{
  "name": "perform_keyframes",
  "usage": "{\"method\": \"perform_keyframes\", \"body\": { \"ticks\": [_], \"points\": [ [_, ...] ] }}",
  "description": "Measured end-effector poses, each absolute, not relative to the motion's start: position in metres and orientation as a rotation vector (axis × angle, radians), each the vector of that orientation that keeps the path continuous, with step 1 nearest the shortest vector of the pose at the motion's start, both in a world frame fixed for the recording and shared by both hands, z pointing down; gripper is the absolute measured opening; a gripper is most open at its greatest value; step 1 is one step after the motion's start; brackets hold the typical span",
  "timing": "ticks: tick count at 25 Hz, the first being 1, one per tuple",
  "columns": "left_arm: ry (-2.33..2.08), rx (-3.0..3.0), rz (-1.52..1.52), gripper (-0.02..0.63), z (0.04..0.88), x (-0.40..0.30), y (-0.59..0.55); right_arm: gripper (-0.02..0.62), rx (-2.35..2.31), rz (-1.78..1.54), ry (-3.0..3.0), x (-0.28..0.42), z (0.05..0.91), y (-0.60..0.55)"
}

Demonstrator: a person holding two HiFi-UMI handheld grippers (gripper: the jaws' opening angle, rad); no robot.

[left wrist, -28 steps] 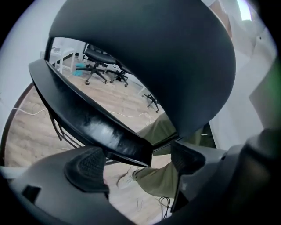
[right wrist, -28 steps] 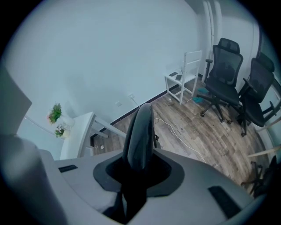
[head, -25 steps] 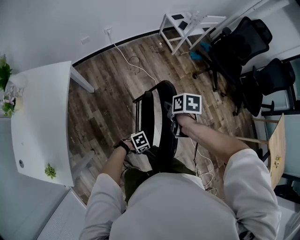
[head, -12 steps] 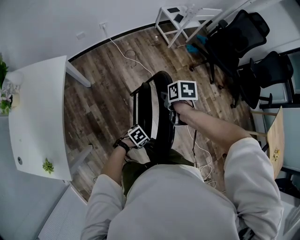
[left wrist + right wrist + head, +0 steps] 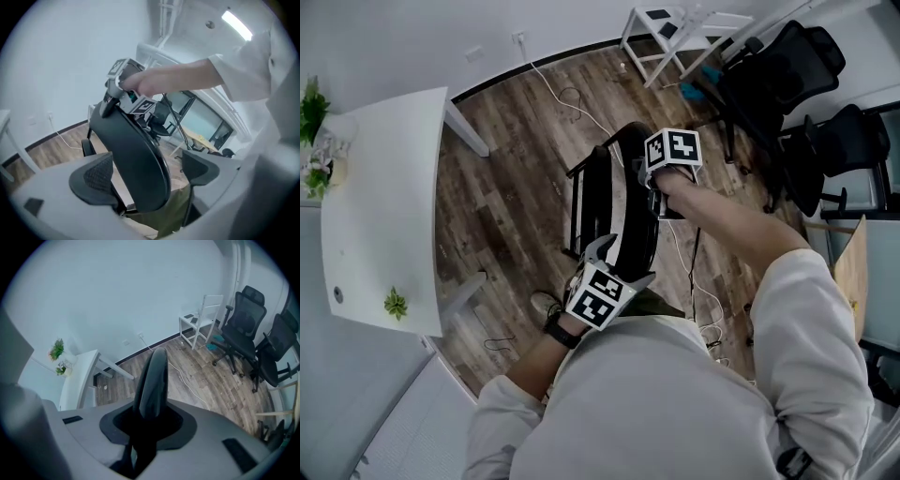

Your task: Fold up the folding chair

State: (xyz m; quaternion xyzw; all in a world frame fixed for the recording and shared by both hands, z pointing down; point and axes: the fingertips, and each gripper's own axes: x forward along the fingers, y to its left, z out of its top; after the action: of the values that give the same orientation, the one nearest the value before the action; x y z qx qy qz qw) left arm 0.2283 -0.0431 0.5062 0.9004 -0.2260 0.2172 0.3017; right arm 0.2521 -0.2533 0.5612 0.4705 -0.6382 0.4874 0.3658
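The black folding chair (image 5: 614, 216) stands on the wood floor in front of me, seen from above as a narrow shape. My right gripper (image 5: 652, 199) is shut on the top edge of its backrest (image 5: 151, 376), which runs edge-on between the pads (image 5: 147, 423). My left gripper (image 5: 617, 262) is raised at the chair's near end. In the left gripper view its jaws (image 5: 147, 171) stand wide apart with the curved black panel (image 5: 136, 159) in the gap, and the pads (image 5: 93, 176) do not press on it. At the panel's top is the right gripper (image 5: 112, 96).
A white table (image 5: 384, 206) with small plants (image 5: 394, 303) stands at the left. Black office chairs (image 5: 787, 84) and a white rack (image 5: 666, 42) are at the back right. A white cable (image 5: 558, 103) trails over the floor. A wooden board (image 5: 853, 281) leans at the right.
My left gripper has risen from low beside the chair's seat and now shows larger and tilted. The right gripper has stayed on the backrest's top.
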Motion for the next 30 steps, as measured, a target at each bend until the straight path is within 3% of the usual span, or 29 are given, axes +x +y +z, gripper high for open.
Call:
{"method": "perform_keyframes", "body": {
  "ticks": [10,20,30],
  "points": [
    [-0.952,2.493,1.277,0.448,0.561,0.277,-0.063,0.081,1.257,1.201,-1.616,0.245,0.562,-0.253],
    [-1.145,2.28,1.283,0.308,0.551,0.185,-0.078,0.085,1.225,1.116,-1.616,0.164,0.553,-0.259],
    [-1.214,2.222,1.203,0.268,0.542,0.076,-0.071,0.089,1.201,1.094,-1.634,0.055,0.546,-0.249]
  ]
}}
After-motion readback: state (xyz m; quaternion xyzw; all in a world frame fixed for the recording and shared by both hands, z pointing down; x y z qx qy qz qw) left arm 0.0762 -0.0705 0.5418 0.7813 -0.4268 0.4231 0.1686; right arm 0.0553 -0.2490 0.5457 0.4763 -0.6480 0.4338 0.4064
